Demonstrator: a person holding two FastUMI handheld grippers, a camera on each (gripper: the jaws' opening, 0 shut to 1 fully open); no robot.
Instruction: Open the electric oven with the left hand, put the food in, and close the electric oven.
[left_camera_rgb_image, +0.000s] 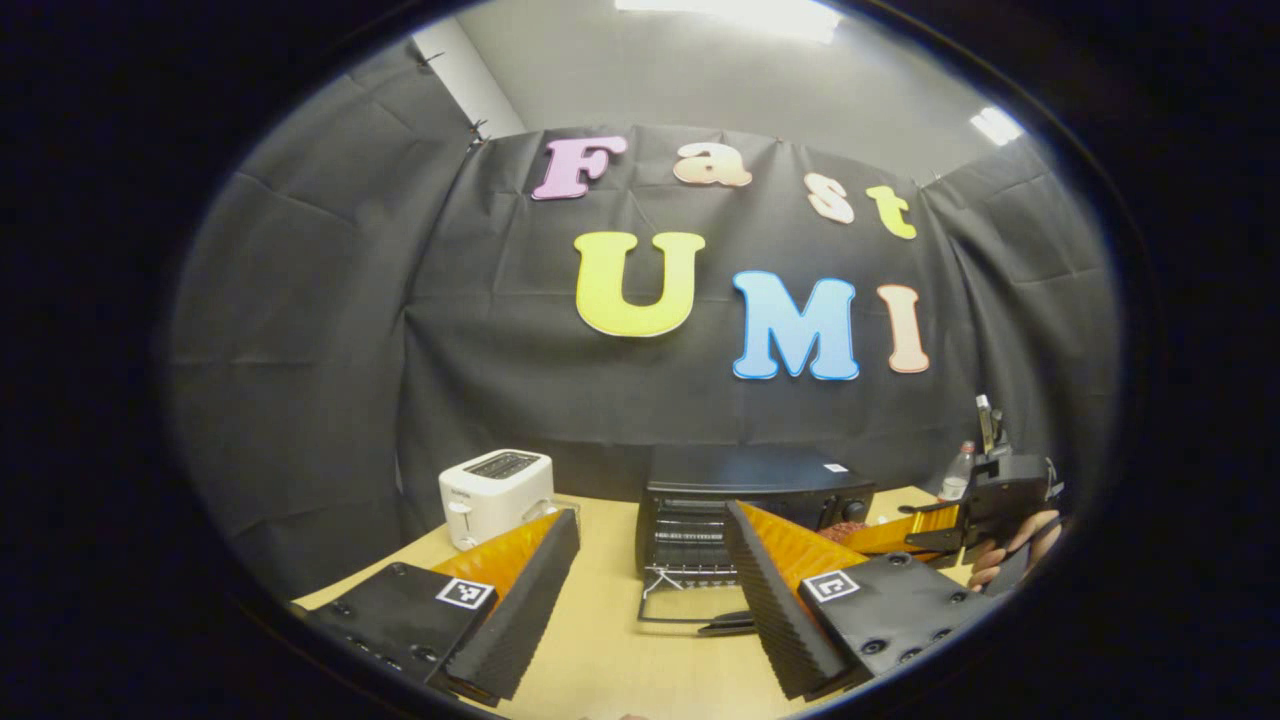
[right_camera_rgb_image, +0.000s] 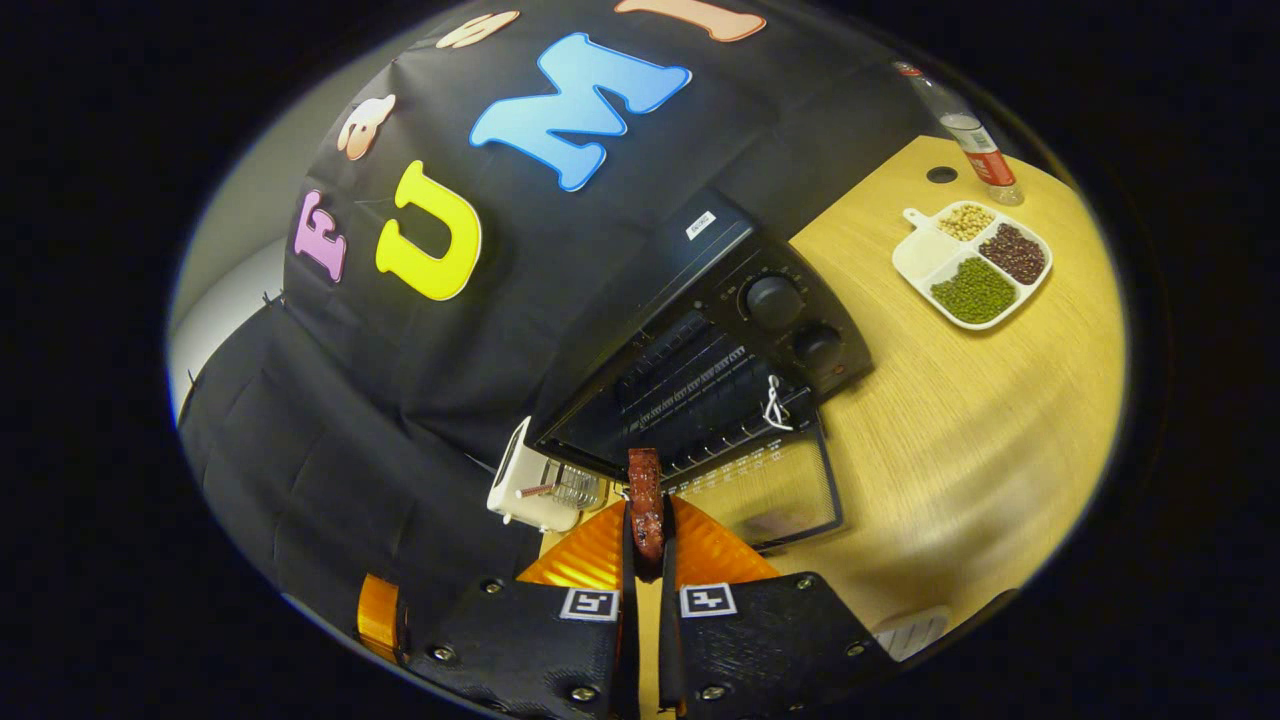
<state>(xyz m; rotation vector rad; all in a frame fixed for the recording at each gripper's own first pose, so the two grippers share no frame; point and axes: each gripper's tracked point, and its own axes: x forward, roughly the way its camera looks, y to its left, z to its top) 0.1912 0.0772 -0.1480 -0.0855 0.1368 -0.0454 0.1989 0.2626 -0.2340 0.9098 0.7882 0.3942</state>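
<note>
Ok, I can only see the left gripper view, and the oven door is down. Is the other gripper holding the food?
Observer: Yes. The right gripper is shut on a reddish-brown strip of food.
Operator: Is it inside the oven?
Observer: It looks like it's outside, pointing at the oven opening, just above the lowered door.
Operator: What else is on the table?
Observer: A white divided tray with three kinds of beans sits past the oven's knob side.
</note>
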